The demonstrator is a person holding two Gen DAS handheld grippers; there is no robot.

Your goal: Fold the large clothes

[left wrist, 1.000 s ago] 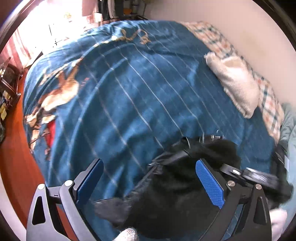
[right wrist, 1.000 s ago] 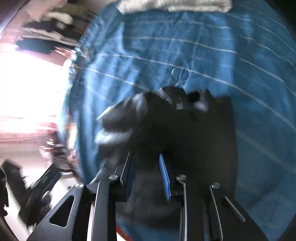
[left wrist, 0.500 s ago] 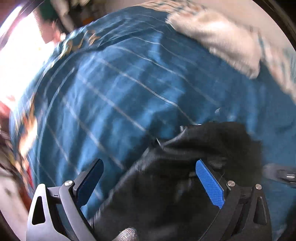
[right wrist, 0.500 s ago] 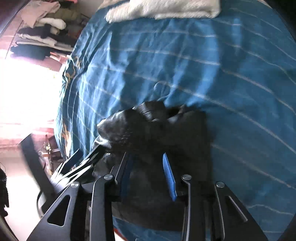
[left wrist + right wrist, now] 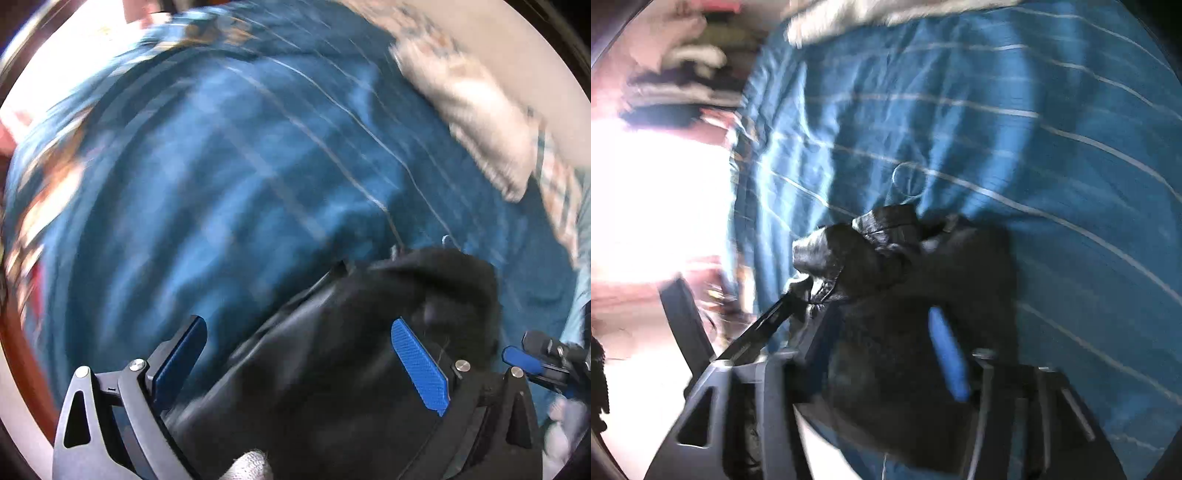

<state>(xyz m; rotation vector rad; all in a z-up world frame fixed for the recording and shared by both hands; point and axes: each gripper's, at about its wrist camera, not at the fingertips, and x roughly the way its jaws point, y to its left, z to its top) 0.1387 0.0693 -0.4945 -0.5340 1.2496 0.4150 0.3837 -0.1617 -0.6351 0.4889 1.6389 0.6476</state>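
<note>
Judging by the bunched cloth, the step in hand is picking up an edge of the black garment (image 5: 354,354) to spread or fold it on the blue bedspread (image 5: 221,184); doing it well likely means biting only a single layer near a corner and lifting slowly. The left gripper (image 5: 299,354) has its fingers wide apart, the garment lying between and beneath them, nothing pinched. The right gripper (image 5: 882,336) has its fingers fairly near each other with dark cloth between them, but blur hides whether they clamp it; the crumpled top of the heap lies just ahead of its fingertips.
</note>
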